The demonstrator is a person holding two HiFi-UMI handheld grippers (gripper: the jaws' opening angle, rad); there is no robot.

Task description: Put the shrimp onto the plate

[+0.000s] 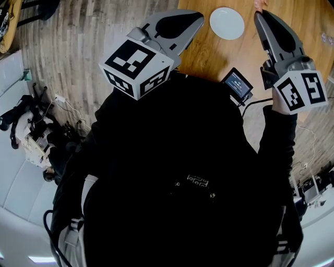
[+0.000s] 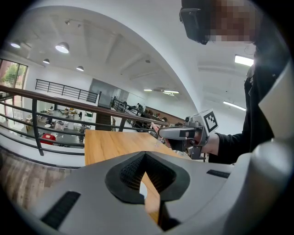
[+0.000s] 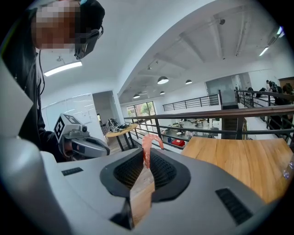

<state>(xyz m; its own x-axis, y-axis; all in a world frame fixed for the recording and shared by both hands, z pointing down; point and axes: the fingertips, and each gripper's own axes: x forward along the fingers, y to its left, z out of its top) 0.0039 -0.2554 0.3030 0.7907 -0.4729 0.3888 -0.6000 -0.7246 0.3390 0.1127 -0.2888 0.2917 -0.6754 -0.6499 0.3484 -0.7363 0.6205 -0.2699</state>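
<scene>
A pink shrimp (image 3: 148, 148) sticks up from between the tips of my right gripper (image 3: 147, 158), which is shut on it. In the head view that right gripper (image 1: 259, 14) is held over the wooden table (image 1: 206, 49), just right of the empty white plate (image 1: 227, 23), and a bit of the shrimp (image 1: 259, 4) shows at its tip. My left gripper (image 1: 197, 18) hovers at the table's left edge, left of the plate. Its jaws (image 2: 145, 156) are shut with nothing in them.
A small device with a screen (image 1: 237, 83) sits by the table's near edge, a cable running from it. Cables and gear (image 1: 31, 130) lie on the wooden floor at the left. A metal railing (image 3: 220, 114) runs beyond the table's far side.
</scene>
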